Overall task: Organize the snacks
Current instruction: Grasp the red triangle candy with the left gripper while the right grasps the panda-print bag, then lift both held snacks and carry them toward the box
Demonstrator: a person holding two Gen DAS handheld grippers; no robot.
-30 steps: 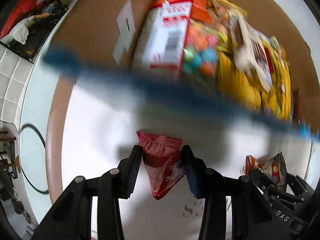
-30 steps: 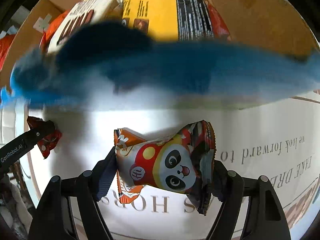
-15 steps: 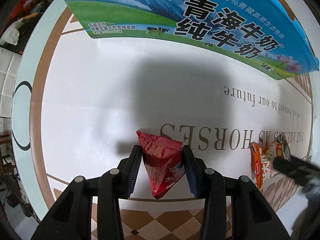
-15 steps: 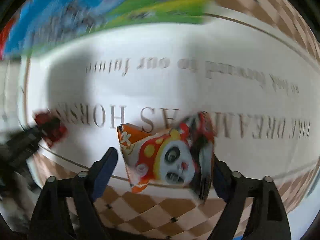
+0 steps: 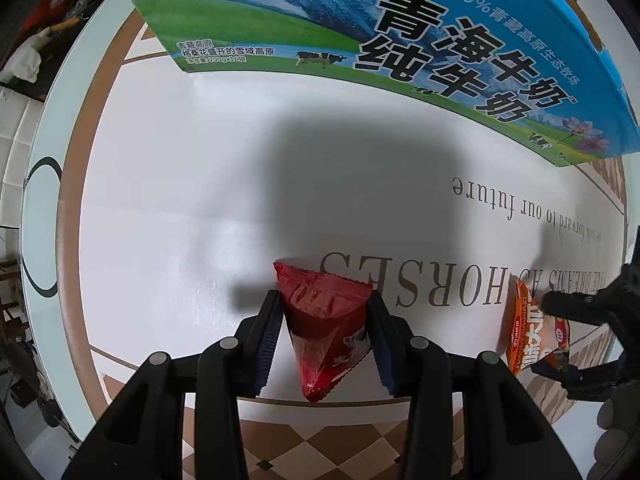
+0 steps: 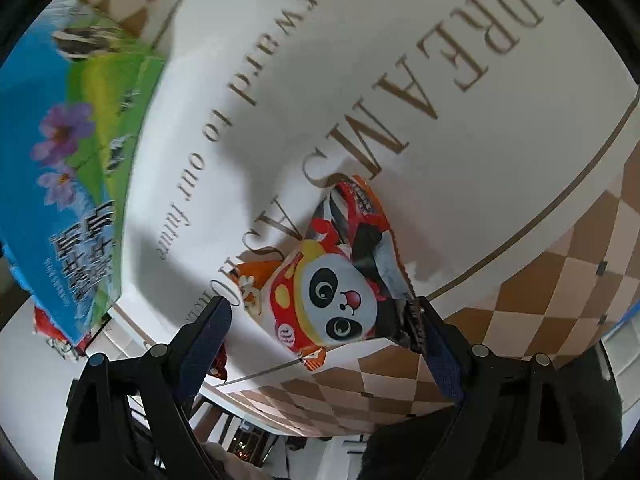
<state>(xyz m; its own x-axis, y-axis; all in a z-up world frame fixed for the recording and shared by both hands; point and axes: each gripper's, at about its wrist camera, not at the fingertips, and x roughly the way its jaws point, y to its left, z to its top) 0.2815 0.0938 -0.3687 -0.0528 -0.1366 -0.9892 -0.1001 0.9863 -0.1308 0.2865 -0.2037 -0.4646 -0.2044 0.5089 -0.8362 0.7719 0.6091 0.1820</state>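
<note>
The left gripper (image 5: pixel 325 336) is closed on a red triangular snack packet (image 5: pixel 325 326), its two dark pads pressing the packet's sides so that the crimped top edge stands ahead of the fingertips and the pointed end hangs back between the fingers. Off to its right, the right gripper (image 5: pixel 560 336) shows at the edge of the left wrist view with an orange packet in it. In its own view the right gripper (image 6: pixel 322 322) stands wider: the orange panda snack packet (image 6: pixel 340 284) sits tilted between the jaws, its dark crimped edge against the right pad (image 6: pixel 430 336), while a gap shows between the packet and the left pad (image 6: pixel 212 328), so whether it is truly clamped cannot be told. Beneath both packets lies the white table top (image 5: pixel 168 184) with grey lettering and a brown checkered border. Farther ahead of the left gripper, and to the left of the right one, stands the blue and green milk carton box (image 5: pixel 360 28), printed with mountains, cows and large Chinese characters.
</note>
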